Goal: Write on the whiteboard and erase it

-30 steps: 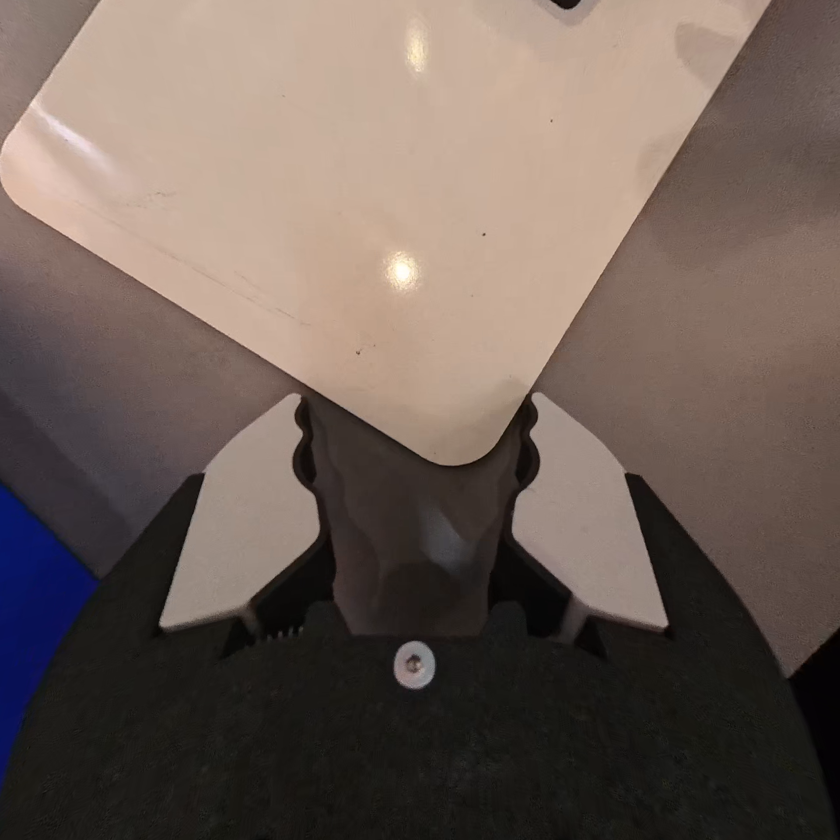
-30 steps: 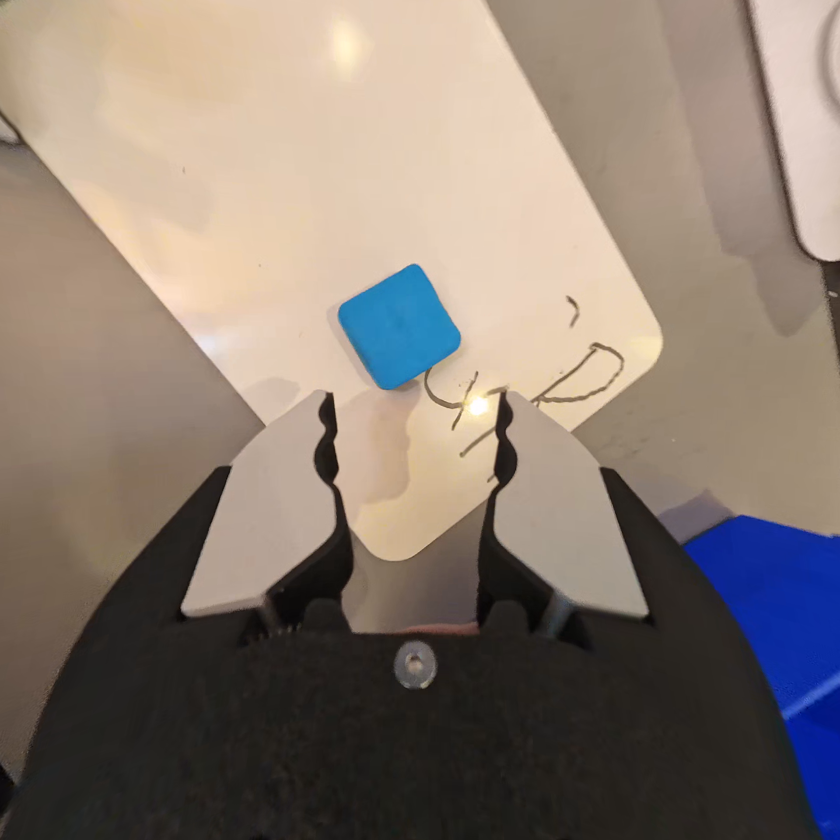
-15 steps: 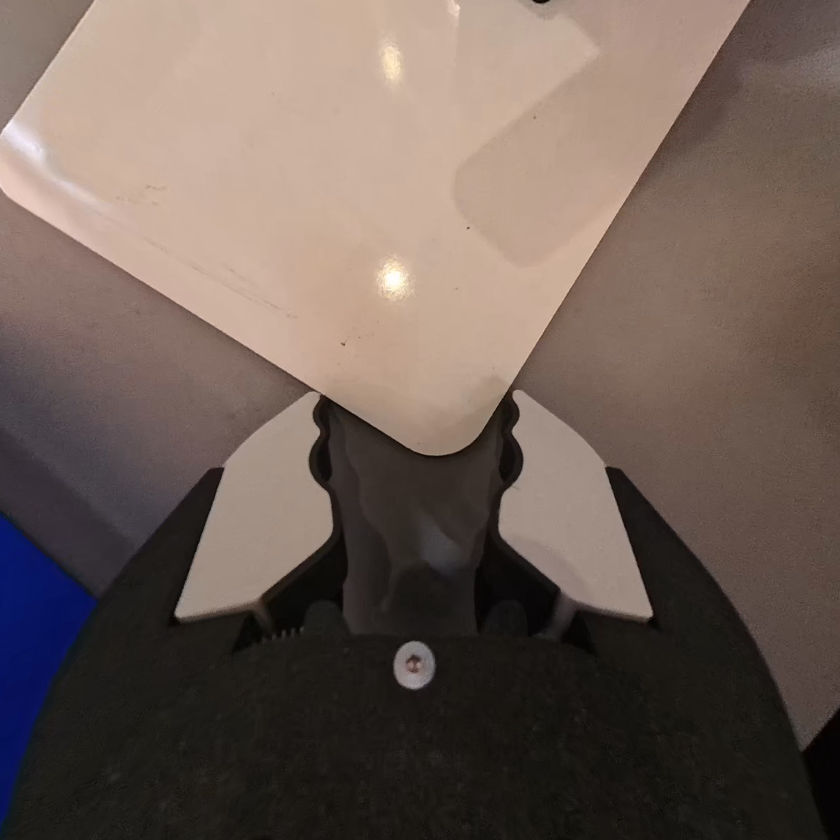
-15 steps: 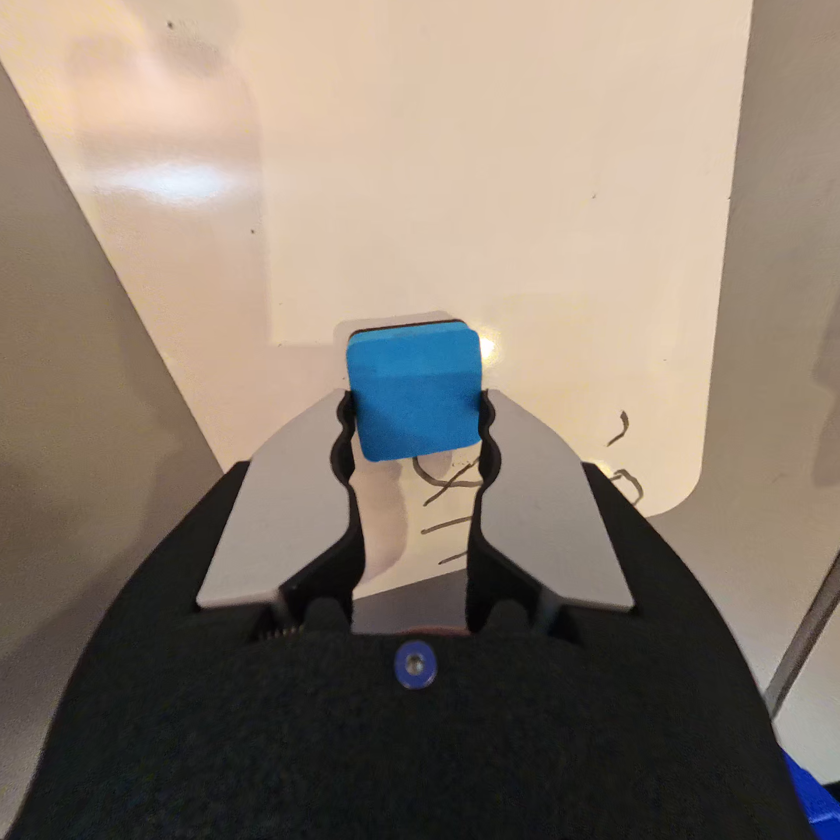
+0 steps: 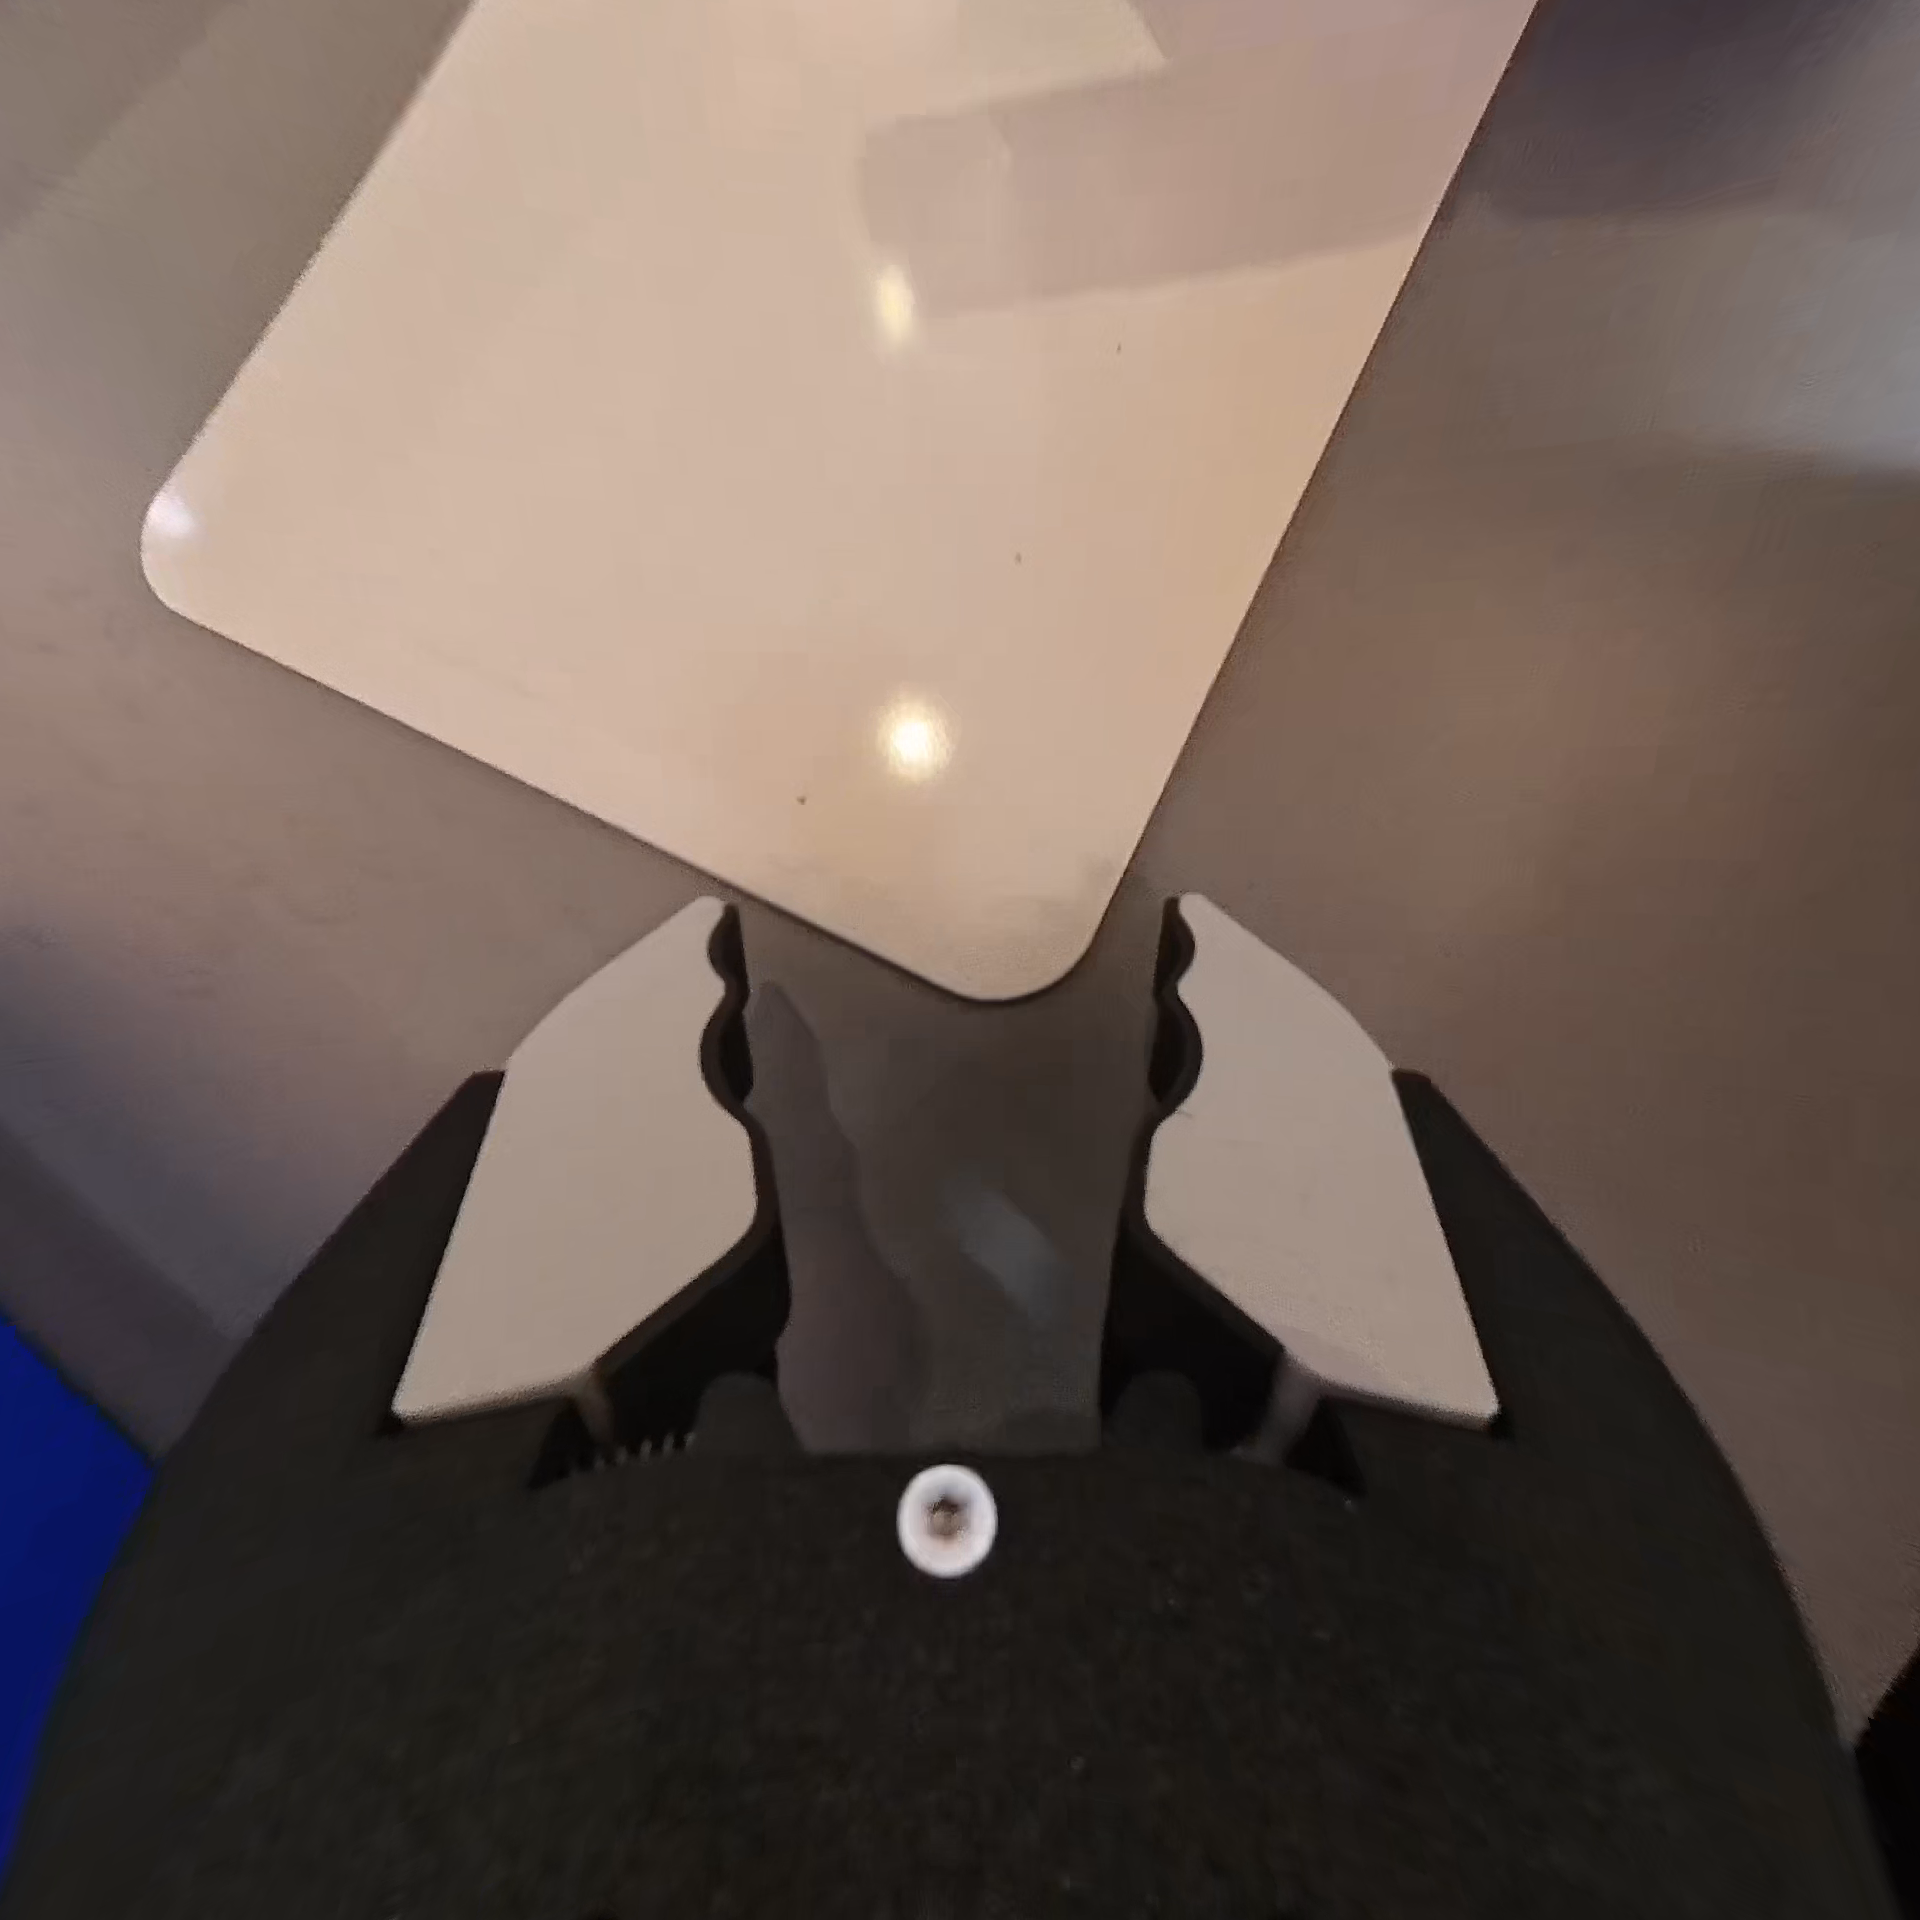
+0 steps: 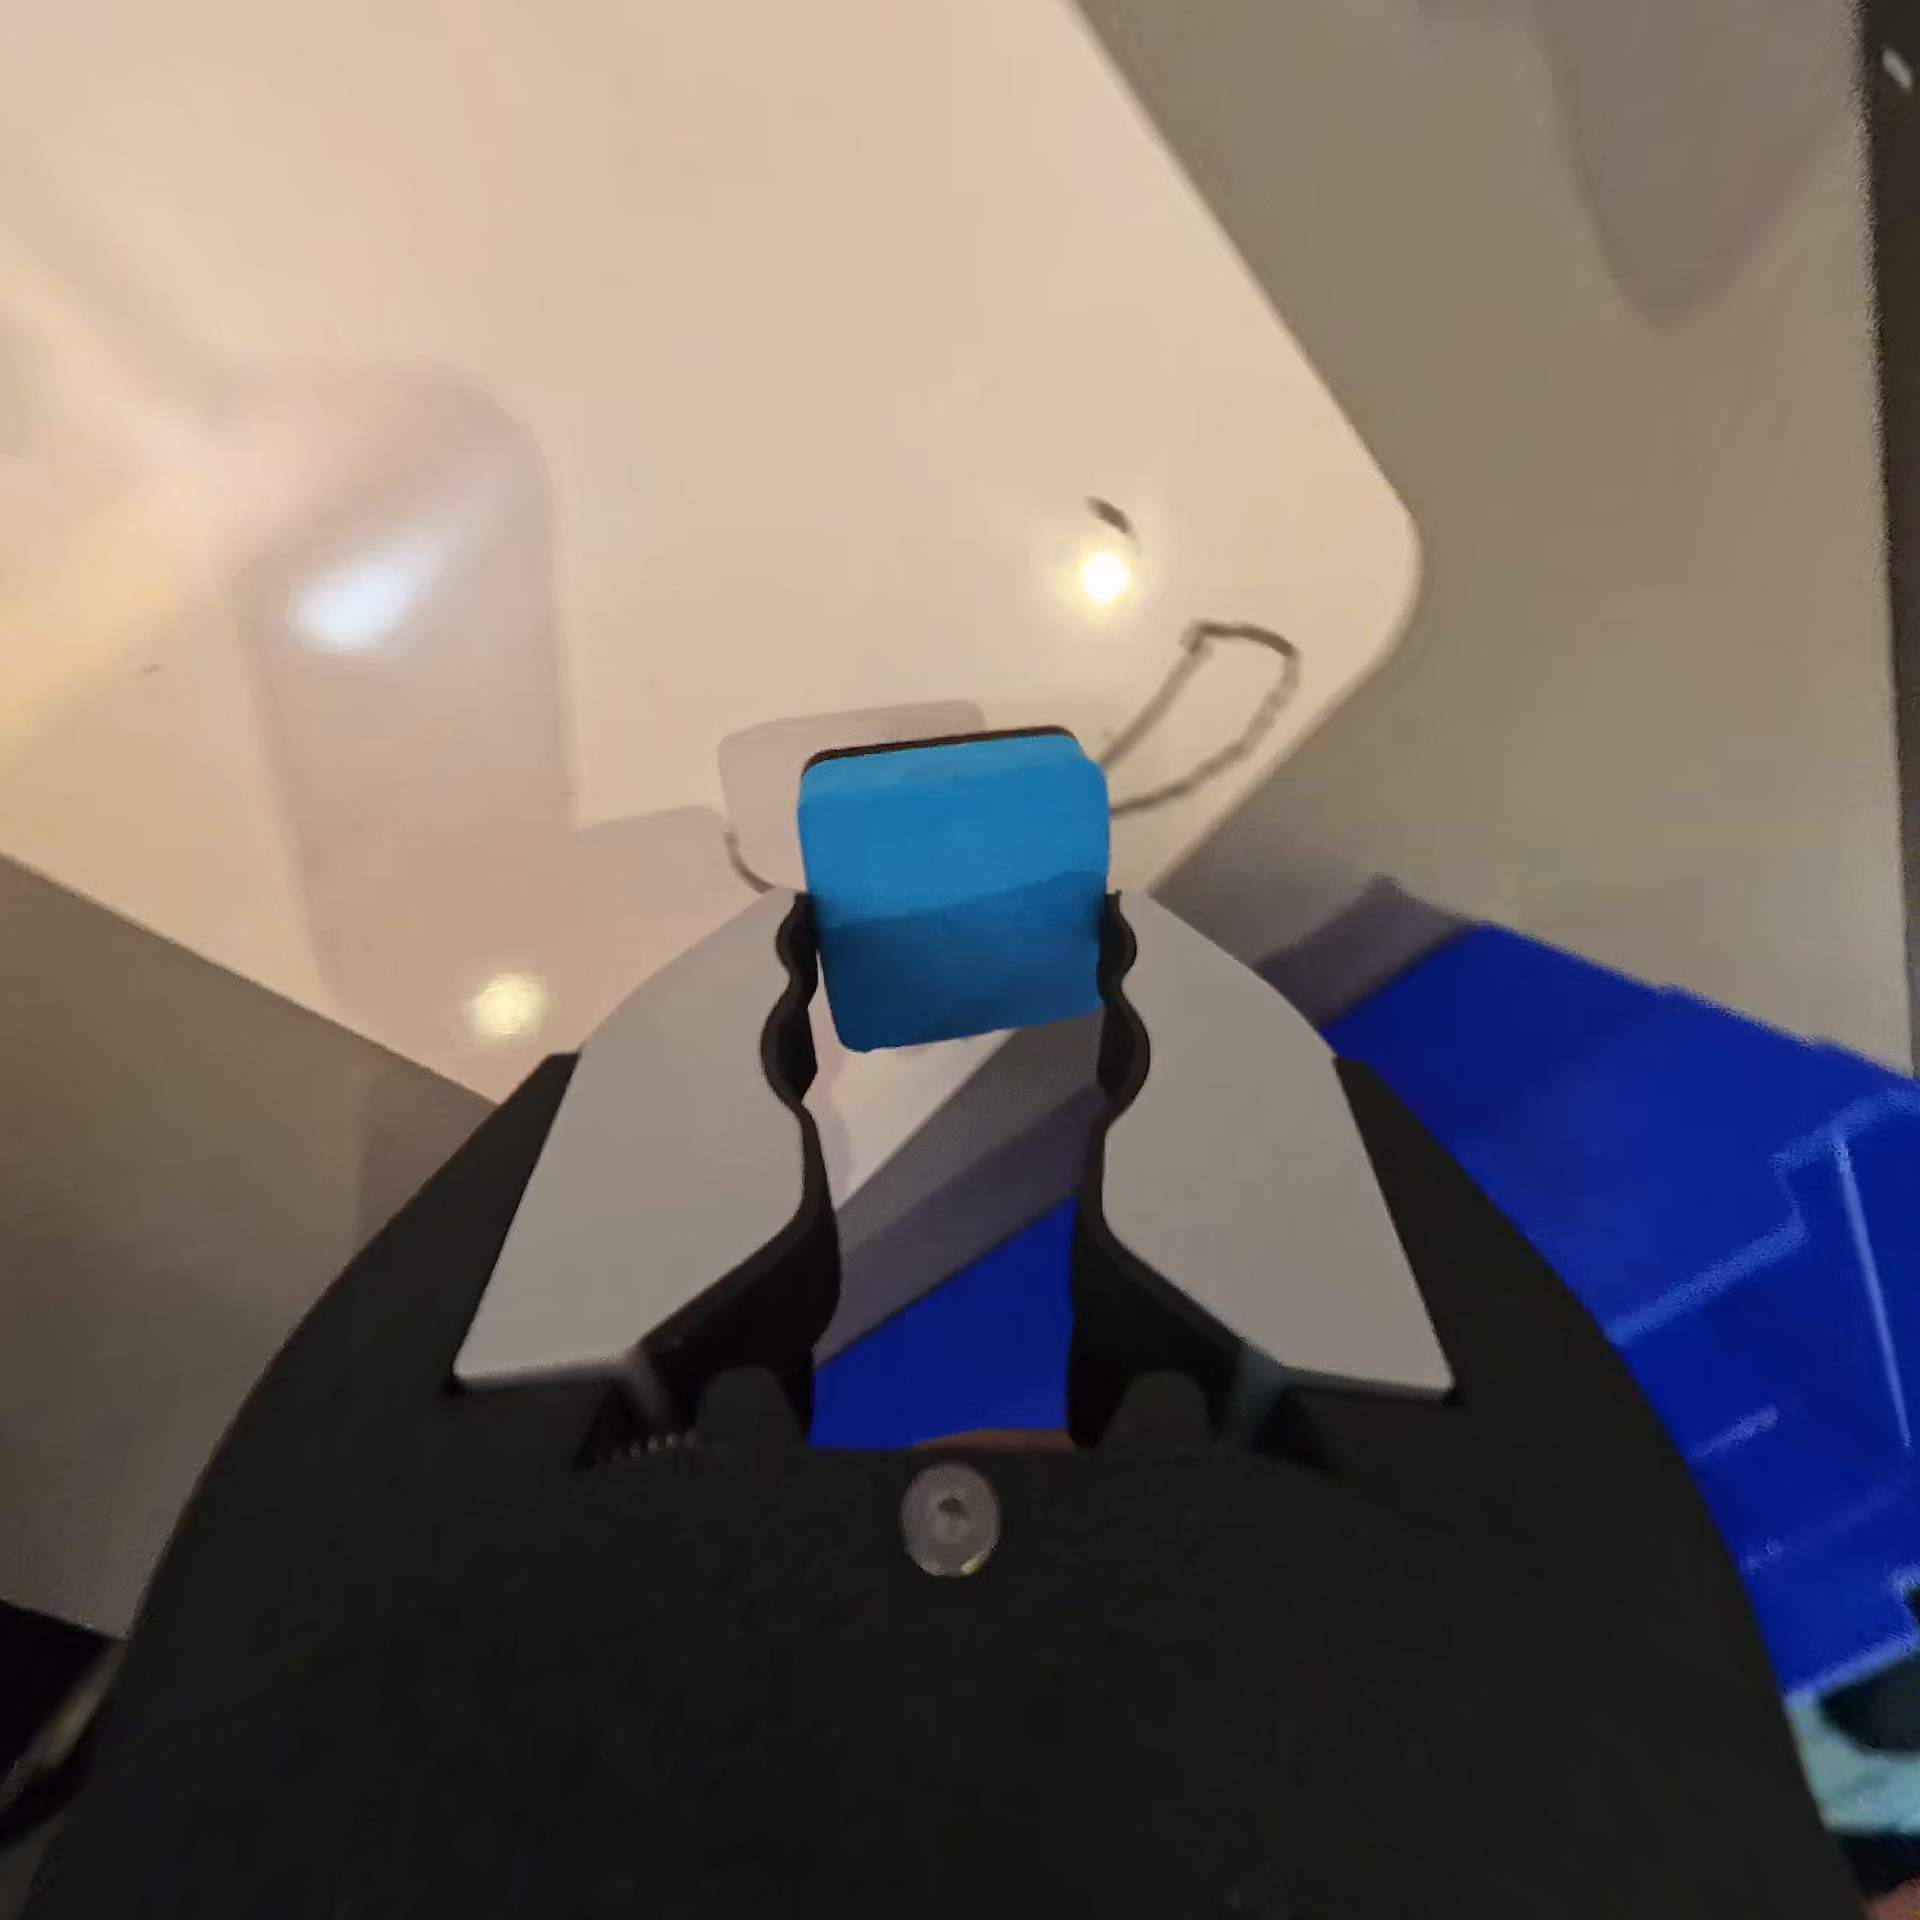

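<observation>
Eraser (image 6: 951,894) is pinched between the right gripper (image 6: 954,935) tips, over the whiteboard (image 6: 727,364). Marker strokes (image 6: 1216,717) sit just ahead and right of it. Left gripper (image 5: 951,935) gapes empty at the board's near corner.

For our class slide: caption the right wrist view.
Right tool grips a blue eraser above the whiteboard, marker strokes not yet wiped.
</observation>
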Demonstrator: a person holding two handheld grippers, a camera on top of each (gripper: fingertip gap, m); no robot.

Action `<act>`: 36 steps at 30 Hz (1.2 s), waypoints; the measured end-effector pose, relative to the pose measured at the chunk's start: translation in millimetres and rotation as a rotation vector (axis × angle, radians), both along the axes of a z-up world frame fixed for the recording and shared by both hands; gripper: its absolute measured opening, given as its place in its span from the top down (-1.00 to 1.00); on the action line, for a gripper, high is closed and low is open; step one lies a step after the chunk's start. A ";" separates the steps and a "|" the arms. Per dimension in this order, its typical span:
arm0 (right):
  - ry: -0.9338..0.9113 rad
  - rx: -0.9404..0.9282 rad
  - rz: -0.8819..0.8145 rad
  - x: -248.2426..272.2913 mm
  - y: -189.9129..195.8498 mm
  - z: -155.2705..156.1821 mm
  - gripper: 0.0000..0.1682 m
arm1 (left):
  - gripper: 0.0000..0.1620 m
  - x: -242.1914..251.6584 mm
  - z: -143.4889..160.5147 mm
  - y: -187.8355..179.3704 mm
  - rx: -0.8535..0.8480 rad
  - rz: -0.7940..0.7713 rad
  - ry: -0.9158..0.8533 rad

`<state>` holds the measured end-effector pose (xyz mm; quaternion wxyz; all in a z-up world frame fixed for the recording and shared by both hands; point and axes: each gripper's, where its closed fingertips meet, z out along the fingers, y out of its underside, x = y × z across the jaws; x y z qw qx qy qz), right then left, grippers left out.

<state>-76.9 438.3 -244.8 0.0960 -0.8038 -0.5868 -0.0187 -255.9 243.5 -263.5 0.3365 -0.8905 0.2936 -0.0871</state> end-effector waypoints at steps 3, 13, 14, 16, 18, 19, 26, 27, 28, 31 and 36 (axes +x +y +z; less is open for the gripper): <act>-0.027 -0.001 -0.130 10.1 9.9 1.8 0.39 | 0.11 11.5 -1.9 8.8 0.005 -0.004 -0.038; -0.012 -0.013 -0.197 1.5 -12.9 -31.1 0.39 | 0.20 15.6 -19.4 14.3 -0.034 0.013 0.033; -0.002 -0.018 -0.154 -5.7 -22.7 -31.1 0.39 | 0.21 16.2 -19.4 14.1 -0.048 0.008 0.044; 0.010 -0.019 -0.099 -10.4 -33.4 -31.0 0.39 | 0.22 16.5 -19.6 14.0 -0.067 -0.002 0.059; -0.014 -0.010 -0.156 3.2 -22.6 -30.9 0.39 | 0.26 17.8 -19.4 13.4 -0.062 -0.011 0.057; -0.016 -0.018 -0.183 8.5 -17.8 -31.1 0.39 | 0.30 18.8 -19.1 12.4 -0.056 -0.018 0.057; -0.023 -0.013 -0.196 10.5 -15.7 -31.4 0.39 | 0.20 -4.7 -8.9 9.6 -0.064 0.104 -0.040; -0.019 -0.009 -0.198 10.1 -15.4 -31.6 0.39 | 0.19 -10.4 -9.0 9.2 -0.064 0.126 -0.044; -0.011 -0.003 -0.202 9.4 -14.9 -31.9 0.38 | 0.19 -14.5 -10.4 7.8 -0.070 0.135 -0.040; 0.018 0.025 -0.214 7.2 -13.0 -32.7 0.38 | 0.31 -24.8 -16.8 2.6 -0.079 0.154 0.014; 0.046 0.041 -0.210 6.7 -12.2 -34.0 0.38 | 0.30 -23.3 -19.0 -0.5 -0.078 0.149 0.016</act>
